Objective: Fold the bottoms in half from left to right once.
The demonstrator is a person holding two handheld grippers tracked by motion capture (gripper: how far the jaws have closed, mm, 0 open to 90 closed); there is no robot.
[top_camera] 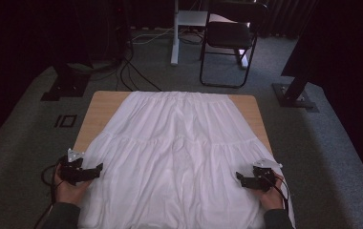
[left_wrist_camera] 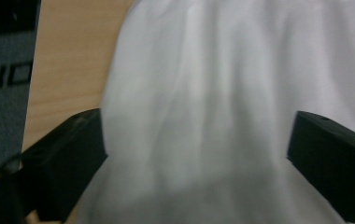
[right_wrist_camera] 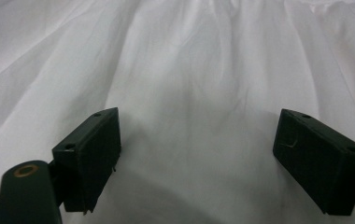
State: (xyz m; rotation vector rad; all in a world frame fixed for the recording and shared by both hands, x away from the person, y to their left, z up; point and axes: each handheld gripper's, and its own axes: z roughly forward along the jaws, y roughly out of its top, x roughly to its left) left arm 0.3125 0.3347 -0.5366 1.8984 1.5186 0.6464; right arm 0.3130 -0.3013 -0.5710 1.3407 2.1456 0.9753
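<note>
Currently both grippers gape wide, left gripper [top_camera: 98, 168] and right gripper [top_camera: 240, 177] flanking the skirt's [top_camera: 179, 152] near hem, skirt running lengthwise away.

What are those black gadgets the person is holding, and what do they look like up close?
Each hand holds a black two-jaw gripper: the left gripper and the right gripper. The jaws are blocky black pads with small screw holes. A grey three-cornered plate sits on top of each, and a black cable trails off. The person wears dark sleeves.
</note>
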